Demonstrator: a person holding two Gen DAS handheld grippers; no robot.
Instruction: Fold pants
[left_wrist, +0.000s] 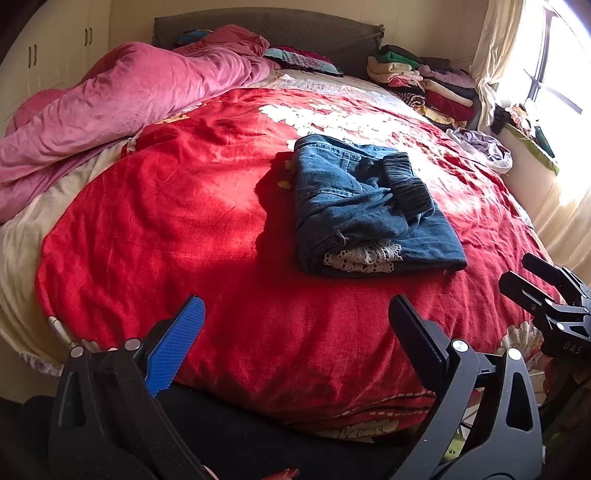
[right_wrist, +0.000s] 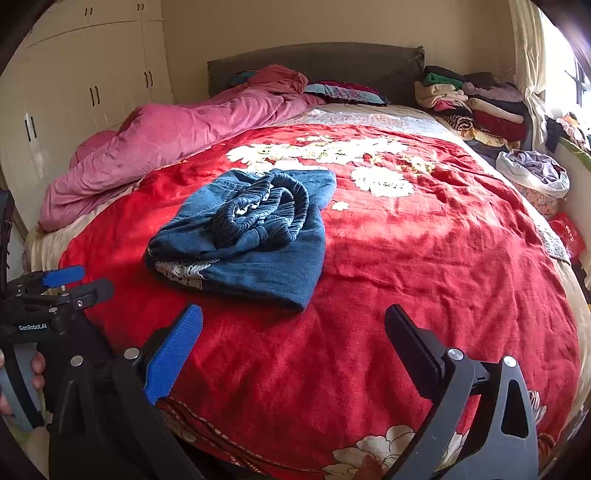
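A pair of blue denim pants (left_wrist: 365, 206) lies folded into a compact bundle on the red bedspread (left_wrist: 184, 221), with the dark elastic waistband on top and white lace at the near edge. It also shows in the right wrist view (right_wrist: 251, 236). My left gripper (left_wrist: 295, 328) is open and empty, held back over the bed's near edge, well short of the pants. My right gripper (right_wrist: 293, 339) is open and empty, also near the front edge. Each gripper shows in the other's view: the right (left_wrist: 532, 280) and the left (right_wrist: 74, 282).
A crumpled pink quilt (left_wrist: 122, 99) lies along the left side of the bed. A stack of folded clothes (left_wrist: 424, 81) sits at the far right by the headboard. A bag of clothes (left_wrist: 484, 147) and curtains (left_wrist: 495, 51) are at the right. Wardrobes (right_wrist: 85, 85) stand at left.
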